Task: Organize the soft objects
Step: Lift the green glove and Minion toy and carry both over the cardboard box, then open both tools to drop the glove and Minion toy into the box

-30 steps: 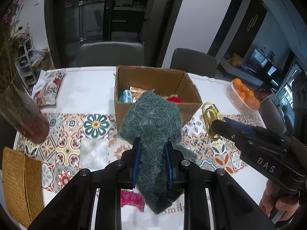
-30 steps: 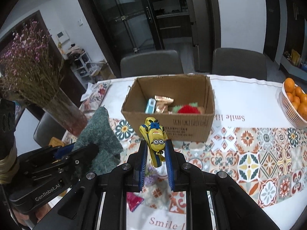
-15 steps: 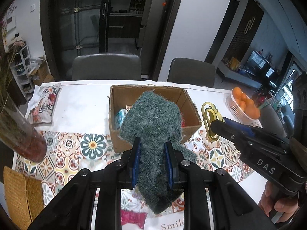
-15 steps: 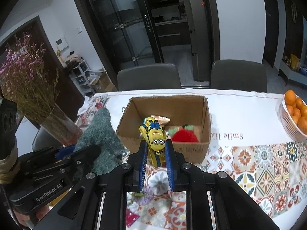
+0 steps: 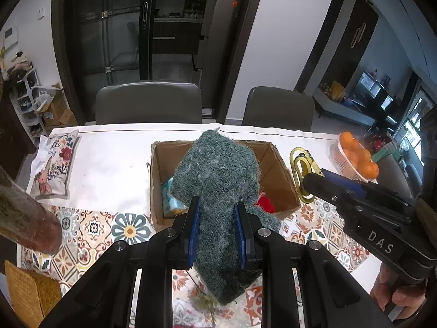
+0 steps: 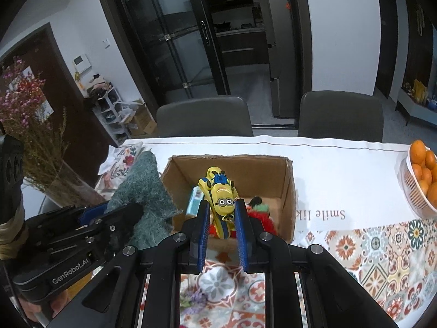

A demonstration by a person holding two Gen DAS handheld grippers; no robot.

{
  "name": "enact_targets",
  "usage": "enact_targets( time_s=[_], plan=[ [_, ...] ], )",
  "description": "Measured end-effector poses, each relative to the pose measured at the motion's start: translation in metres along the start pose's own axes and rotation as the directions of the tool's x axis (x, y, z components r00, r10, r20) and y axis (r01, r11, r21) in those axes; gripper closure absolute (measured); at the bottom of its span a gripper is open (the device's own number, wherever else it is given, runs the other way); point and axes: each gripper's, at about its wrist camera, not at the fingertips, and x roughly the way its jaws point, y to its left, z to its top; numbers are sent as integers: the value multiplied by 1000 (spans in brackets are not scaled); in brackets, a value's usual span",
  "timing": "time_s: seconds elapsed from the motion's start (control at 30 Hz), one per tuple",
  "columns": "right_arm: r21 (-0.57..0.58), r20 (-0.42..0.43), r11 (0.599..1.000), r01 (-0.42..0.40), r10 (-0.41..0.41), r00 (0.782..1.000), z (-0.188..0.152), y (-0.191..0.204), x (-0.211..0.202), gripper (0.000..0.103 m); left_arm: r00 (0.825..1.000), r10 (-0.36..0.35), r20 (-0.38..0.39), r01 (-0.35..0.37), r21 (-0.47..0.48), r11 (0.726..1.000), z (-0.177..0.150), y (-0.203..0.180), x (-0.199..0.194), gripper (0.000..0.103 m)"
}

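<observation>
**A:** Both tools over the bench now. The left gripper (image 5: 217, 229) has its jaws clamped on the green fuzzy cloth (image 5: 217, 180), which bunches and flops out either side of the pads. Soft, light, no shape of its own.

**B:** Gripped mid-bundle, which suits it: the loose ends just dangle. It hangs right above the cardboard box (image 5: 158, 180).

**A:** The right gripper (image 6: 221, 225) has its jaws closed on the yellow Minion toy (image 6: 220, 196), upside down over the same box.

**B:** That one looks firmer. Possibly rubbery rather than plush, hard to say from here. It's pinched across the narrow body, a fair hold.

**A:** Neither seems fragile; a short drop beside the red fluffy thing (image 6: 259, 218) inside should do no harm.
</observation>
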Motion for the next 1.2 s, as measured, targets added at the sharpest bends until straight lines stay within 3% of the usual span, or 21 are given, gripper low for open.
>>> enact_targets(
  time_s=[0.8,0.9,0.93,1.0,1.07,1.2],
  plan=[
    [11,-149,1000,8,-6,989,22,-33,112,83,987,32,-155,-34,-9,999,29,13,114,79],
    [11,-171,1000,-1,3,985,25,-35,125,79,984,37,-174,-36,8,999,29,11,126,71],
    [14,-171,1000,-6,8,985,25,-36,128,73,983,39,-177,-38,9,999,30,11,129,65],
    [24,-165,1000,-9,13,986,26,-38,130,59,982,36,-185,-35,9,999,31,11,132,62],
    [31,-147,999,5,0,989,27,-41,127,57,982,36,-183,-35,11,999,31,11,133,54],
    [34,-126,999,30,-25,992,26,-43,117,57,985,60,-163,-56,33,998,30,10,126,53]
  ],
)
